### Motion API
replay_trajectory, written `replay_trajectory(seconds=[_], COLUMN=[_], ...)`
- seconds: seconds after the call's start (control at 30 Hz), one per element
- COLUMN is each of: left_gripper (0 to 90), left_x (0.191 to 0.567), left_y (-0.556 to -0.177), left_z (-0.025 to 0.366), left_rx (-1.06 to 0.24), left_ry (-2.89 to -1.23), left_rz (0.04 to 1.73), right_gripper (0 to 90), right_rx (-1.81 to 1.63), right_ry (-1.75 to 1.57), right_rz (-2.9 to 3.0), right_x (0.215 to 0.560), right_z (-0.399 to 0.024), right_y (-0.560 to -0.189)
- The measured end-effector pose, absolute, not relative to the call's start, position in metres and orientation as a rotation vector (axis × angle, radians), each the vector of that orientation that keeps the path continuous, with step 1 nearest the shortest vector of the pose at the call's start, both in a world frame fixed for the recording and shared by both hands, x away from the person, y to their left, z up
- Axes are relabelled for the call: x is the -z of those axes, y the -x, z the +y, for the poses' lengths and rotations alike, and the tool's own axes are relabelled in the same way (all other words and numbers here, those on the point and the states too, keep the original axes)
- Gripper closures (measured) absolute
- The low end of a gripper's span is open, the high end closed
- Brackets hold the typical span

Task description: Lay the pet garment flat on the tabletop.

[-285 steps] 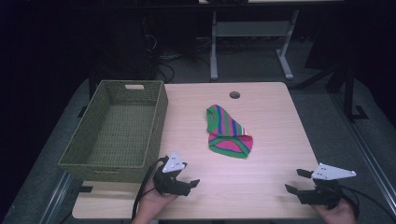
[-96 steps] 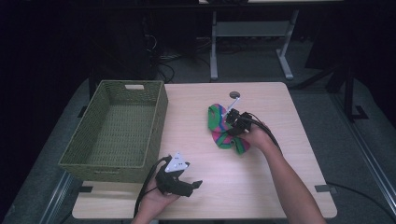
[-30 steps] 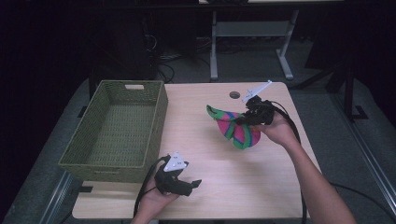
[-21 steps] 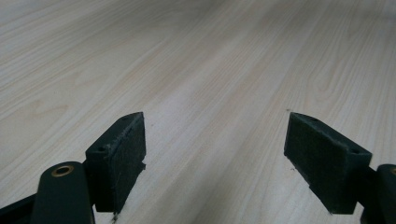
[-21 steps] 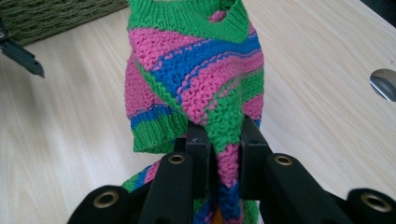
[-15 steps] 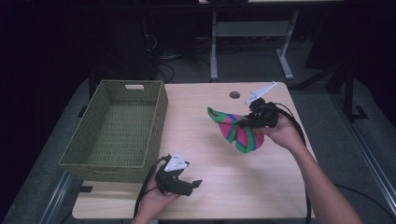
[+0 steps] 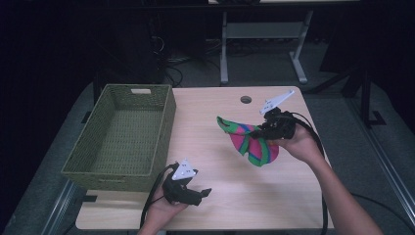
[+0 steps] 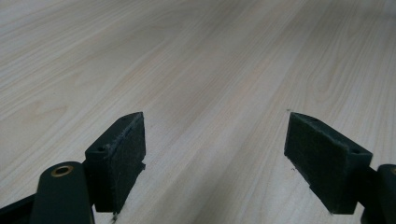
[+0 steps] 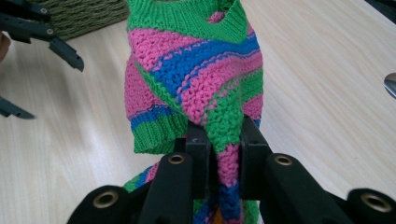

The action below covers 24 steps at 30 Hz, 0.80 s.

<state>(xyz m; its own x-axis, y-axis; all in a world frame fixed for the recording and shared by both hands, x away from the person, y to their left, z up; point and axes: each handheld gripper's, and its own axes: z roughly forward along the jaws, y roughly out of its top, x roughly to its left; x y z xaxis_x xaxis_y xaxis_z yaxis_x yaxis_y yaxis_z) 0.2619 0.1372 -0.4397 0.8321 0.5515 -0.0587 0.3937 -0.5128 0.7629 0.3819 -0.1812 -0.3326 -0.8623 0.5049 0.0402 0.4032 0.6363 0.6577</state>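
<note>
One fold of a striped knit sweater (image 9: 196, 79) sits pinched between the right gripper (image 9: 219, 140) jaws, the rest draping beyond them. Such a narrow bite could slip. The left gripper (image 8: 219, 154) rests with jaws apart, empty.

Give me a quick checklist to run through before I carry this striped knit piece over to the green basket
1. Right gripper shut on the knit piece: ok.
2. Fold sits deep between its jaws: ok.
3. Knit piece fully off the table: cannot tell; its lower end hangs low.
4. Basket has room: ok.
5. Left gripper out of the path: not ok; it rests open near the basket's front corner.
</note>
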Motion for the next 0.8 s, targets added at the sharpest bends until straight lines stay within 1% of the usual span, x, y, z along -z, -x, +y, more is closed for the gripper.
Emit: replay_trajectory(seconds=[0.8], left_gripper=[20.1], left_x=[0.439], left_y=[-0.262], left_z=[0.14], left_rx=[-0.234], left_ry=[-2.165], left_rz=[0.698], right_gripper=[78.2], right_rx=[-1.051], right_ry=[-0.747], right_rz=[2.734], right_x=[0.342], right_z=[-0.189], right_y=[-0.352])
